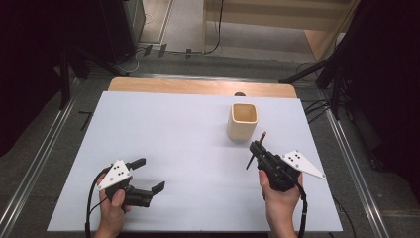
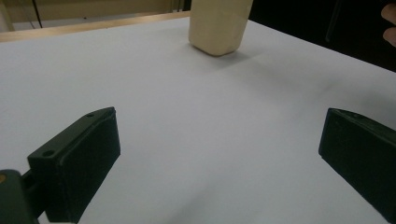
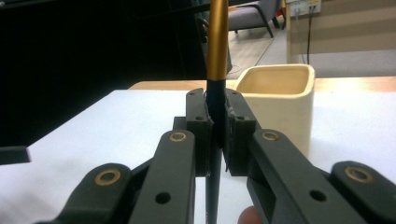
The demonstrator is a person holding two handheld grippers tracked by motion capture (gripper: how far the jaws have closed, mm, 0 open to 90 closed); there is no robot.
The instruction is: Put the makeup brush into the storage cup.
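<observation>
- The right gripper (image 1: 257, 148) has its jaws clamped tight on a thin dark stick with a gold-coloured band, most likely a brush or pen (image 3: 217, 42), and holds it close to upright above the white table (image 1: 188, 148).
- The beige square cup (image 1: 243, 120) stands on the far right part of the table, just beyond the right gripper and a little to its left; it is open at the top, and what can be seen of its inside looks empty.
- My reading: the carry is in hand, with the brush lifted and on its way to the cup.
- The next move calls for bringing the lower tip over the cup's mouth, keeping the stick upright, lowering it inside and only then loosening the grip; a tilted stick could knock the rim.
- The left gripper (image 1: 147, 174) rests low at the near left, well apart from the cup, jaws spread wide with nothing between them.
- I can read no brand, label or writing on the cup, the brush or the grippers.
</observation>
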